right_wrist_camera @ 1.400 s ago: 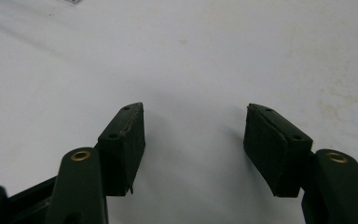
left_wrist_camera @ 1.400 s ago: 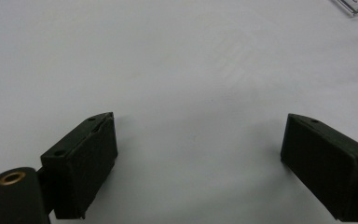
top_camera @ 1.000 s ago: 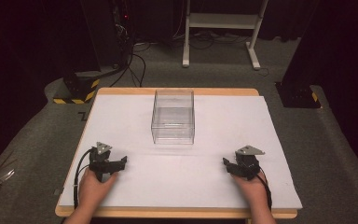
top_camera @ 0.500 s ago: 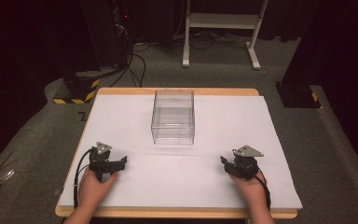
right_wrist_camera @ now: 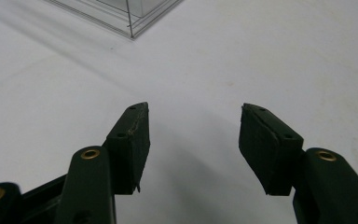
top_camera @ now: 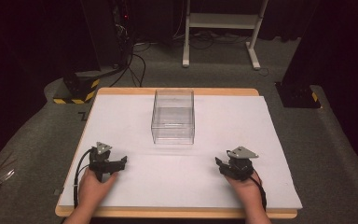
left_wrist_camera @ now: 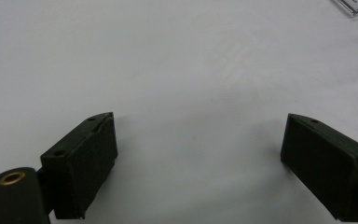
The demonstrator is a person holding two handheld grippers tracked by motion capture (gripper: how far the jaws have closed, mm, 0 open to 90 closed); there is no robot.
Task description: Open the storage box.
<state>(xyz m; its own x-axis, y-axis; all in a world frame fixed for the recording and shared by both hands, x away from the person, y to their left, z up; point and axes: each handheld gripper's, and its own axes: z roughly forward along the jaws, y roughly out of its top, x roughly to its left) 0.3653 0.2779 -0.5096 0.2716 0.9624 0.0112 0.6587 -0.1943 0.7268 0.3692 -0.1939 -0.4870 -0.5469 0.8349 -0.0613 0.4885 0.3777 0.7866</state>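
The left gripper [top_camera: 121, 162] is sitting low over the white sheet [top_camera: 270, 135] that is covering the table [top_camera: 177, 213], with the person's left hand [top_camera: 93, 184] wrapped around its body; its jaws are standing wide apart with nothing between them, and in the left gripper view the left gripper [left_wrist_camera: 198, 158] is showing only bare sheet in the gap; a corner of the clear box [left_wrist_camera: 356, 5] is peeking in well ahead of it and off to its right.

The right gripper [top_camera: 220, 163] is being held in the right hand [top_camera: 247, 186] over the same sheet; its jaws have just been closing a little, yet they are still standing apart and nothing is lying between them; in the right gripper view the right gripper [right_wrist_camera: 193, 140] is framing plain white surface, and the clear box [right_wrist_camera: 121, 11] is lying well ahead of it and to its left.

In the high view the clear box [top_camera: 173, 116] is standing upright on the sheet, open at the top and looking empty; it is sitting ahead of both grippers and between them, well apart from each; neither gripper is touching it; a cable [top_camera: 80, 168] is trailing back from the left gripper along the left hand.
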